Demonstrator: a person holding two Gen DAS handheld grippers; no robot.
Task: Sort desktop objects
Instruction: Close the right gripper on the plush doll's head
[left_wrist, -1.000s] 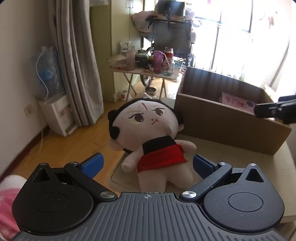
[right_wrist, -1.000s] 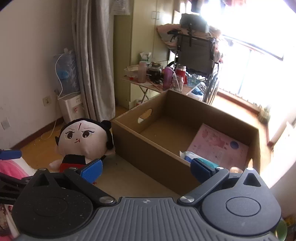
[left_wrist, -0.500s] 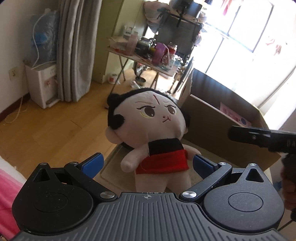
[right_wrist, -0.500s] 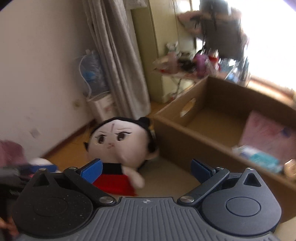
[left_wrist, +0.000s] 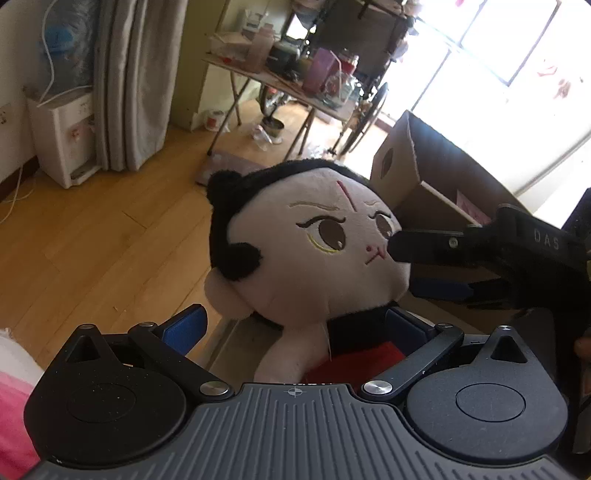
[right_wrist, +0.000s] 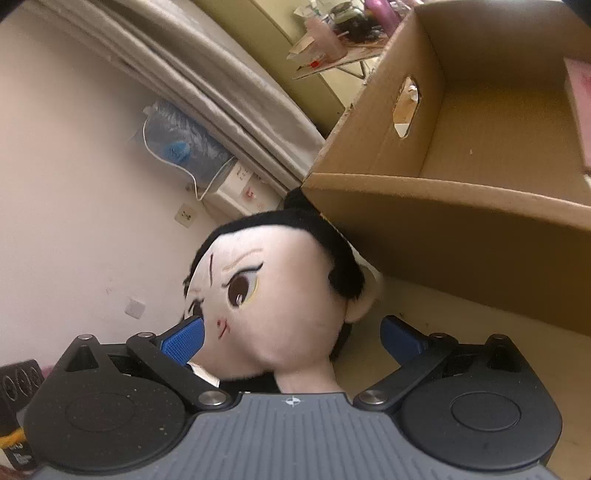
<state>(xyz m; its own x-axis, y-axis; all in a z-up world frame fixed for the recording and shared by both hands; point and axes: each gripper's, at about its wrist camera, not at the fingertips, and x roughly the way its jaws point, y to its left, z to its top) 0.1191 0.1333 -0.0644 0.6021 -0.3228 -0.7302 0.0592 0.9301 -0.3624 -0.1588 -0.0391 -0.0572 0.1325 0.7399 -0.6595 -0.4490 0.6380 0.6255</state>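
A plush doll (left_wrist: 310, 254) with a pale face, black hair and a red skirt leans against an open cardboard box (left_wrist: 436, 184) on the beige tabletop. My left gripper (left_wrist: 295, 325) is open, its blue pads on either side of the doll's body. My right gripper (right_wrist: 291, 332) is open around the doll's head (right_wrist: 273, 295), its left pad close by the face. In the left wrist view the right gripper's fingers (left_wrist: 436, 243) reach in from the right, one by the doll's cheek.
The box (right_wrist: 461, 206) holds a pink sheet (left_wrist: 471, 206) and stands right of the doll. A cluttered folding table (left_wrist: 280, 74), a wheelchair, curtains (left_wrist: 125, 74) and a white appliance (left_wrist: 62, 136) stand on the wooden floor beyond. Something pink (left_wrist: 14, 406) lies at the lower left.
Both grippers have closed in on the doll. The right gripper swung left from the box to the doll's head and now frames it. The left gripper moved nearer the body.
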